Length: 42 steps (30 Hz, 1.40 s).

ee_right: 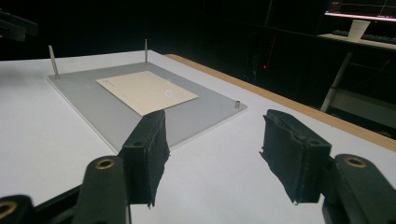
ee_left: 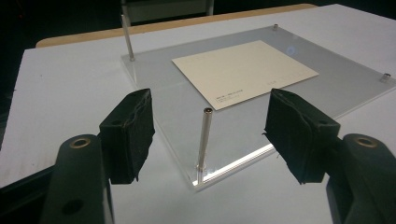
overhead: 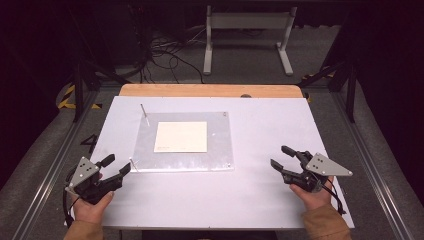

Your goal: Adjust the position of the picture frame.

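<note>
High view, card (overhead: 181, 136) on clear plate (overhead: 220, 160) — grippers apart

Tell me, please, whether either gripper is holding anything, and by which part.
Nothing is held: the left gripper and right gripper are open and empty.

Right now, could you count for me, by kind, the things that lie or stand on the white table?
Clear acrylic plate: 1
Cream rectangular card: 1
Tall metal pins: 2
Short metal studs: 2
Total: 6
</note>
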{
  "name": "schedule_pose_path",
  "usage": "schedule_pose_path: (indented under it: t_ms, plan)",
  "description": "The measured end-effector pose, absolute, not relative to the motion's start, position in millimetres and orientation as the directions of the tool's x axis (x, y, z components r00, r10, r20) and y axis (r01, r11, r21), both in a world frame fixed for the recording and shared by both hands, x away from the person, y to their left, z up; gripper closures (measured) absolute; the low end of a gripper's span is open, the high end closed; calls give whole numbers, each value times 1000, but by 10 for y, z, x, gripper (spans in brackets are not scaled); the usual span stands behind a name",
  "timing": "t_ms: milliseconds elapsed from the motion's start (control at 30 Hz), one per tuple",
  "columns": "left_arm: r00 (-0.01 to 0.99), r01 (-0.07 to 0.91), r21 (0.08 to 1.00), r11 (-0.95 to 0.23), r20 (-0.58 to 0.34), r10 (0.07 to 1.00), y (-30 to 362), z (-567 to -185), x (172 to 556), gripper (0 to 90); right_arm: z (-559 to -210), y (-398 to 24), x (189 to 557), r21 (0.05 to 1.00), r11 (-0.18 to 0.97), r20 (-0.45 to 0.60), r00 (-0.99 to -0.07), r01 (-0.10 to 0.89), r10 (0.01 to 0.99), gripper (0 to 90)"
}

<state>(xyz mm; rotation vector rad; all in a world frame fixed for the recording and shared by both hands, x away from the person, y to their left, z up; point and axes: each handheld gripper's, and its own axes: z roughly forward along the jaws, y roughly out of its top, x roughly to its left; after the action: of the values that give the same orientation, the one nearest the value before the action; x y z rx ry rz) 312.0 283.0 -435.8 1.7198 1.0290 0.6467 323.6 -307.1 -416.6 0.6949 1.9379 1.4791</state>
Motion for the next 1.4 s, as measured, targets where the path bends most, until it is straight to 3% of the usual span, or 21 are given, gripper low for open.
schedule_pose_path:
  t_ms: [600,1133,1200,1333,1400]
  plan:
    - [488,368,921,-131,-71,870,2718,-4380,3295,274,-4158,-3006,3229,963,259,-129,-704,80,698,419]
    - [450,488,855,-174,-75,890,2579,-4573,3542,536,-4159,-2994,3204,961,263,-125,-708,89,695,429]
    - [453,497,848,-183,-74,889,2570,-4584,3551,599,-4159,-2993,3202,960,265,-126,-707,90,696,430]
    - [458,505,844,-182,-83,885,2562,-4574,3554,815,-4162,-2988,3198,959,268,-128,-710,88,693,430]
    - [469,517,839,-171,-109,877,2586,-4568,3569,825,-4161,-2987,3195,959,269,-128,-709,90,693,430]
